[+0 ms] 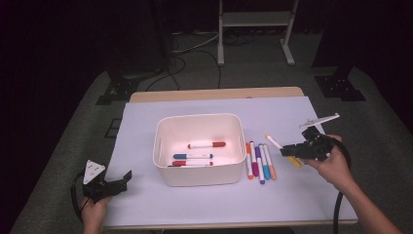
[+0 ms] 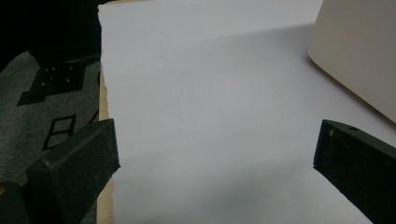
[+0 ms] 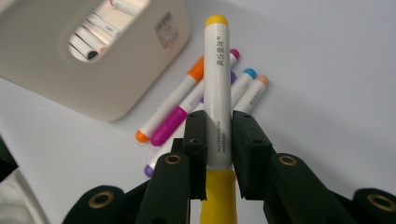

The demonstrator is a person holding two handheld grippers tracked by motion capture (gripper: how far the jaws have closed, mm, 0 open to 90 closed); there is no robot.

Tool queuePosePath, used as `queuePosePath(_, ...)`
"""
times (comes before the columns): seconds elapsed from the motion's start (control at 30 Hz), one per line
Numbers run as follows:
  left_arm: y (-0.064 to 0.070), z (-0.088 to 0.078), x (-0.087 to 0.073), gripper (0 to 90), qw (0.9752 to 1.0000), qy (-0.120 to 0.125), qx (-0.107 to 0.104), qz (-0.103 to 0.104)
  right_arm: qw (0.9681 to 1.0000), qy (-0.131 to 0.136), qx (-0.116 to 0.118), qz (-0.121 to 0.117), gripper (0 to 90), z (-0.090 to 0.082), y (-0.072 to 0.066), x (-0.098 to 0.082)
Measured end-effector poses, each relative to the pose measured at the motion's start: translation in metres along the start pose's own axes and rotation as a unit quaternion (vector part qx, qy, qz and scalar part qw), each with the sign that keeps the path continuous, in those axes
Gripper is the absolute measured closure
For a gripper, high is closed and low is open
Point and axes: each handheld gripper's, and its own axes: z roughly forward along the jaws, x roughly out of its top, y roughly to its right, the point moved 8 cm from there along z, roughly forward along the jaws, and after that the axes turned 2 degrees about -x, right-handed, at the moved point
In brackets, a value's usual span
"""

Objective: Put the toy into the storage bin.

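My right gripper is shut on a yellow marker, gripping its white barrel just ahead of the yellow cap and holding it above the sheet, right of the bin. The marker's far end points toward a white bin. Inside the bin lie a red marker, a blue one and another red one. Several markers lie side by side just right of the bin, among them an orange one and a magenta one. My left gripper rests open at the table's front left with nothing between its jaws.
A white sheet covers the wooden table. The bin's corner stands ahead and to the right of the left gripper. Grey carpet, cables and stand feet surround the table.
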Motion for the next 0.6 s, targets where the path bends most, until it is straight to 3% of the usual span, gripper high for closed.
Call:
queuePosePath(0.37,0.0,0.0,0.0,0.0,1.0,0.001,-0.001,0.0,0.9988,0.018,0.027,-0.037,75.8,-0.031,-0.035,0.039)
queuePosePath(0.6,0.0,-0.001,0.0,0.0,1.0,0.001,-0.001,-0.001,0.9964,0.029,0.047,-0.065,75.7,-0.044,-0.062,0.06)
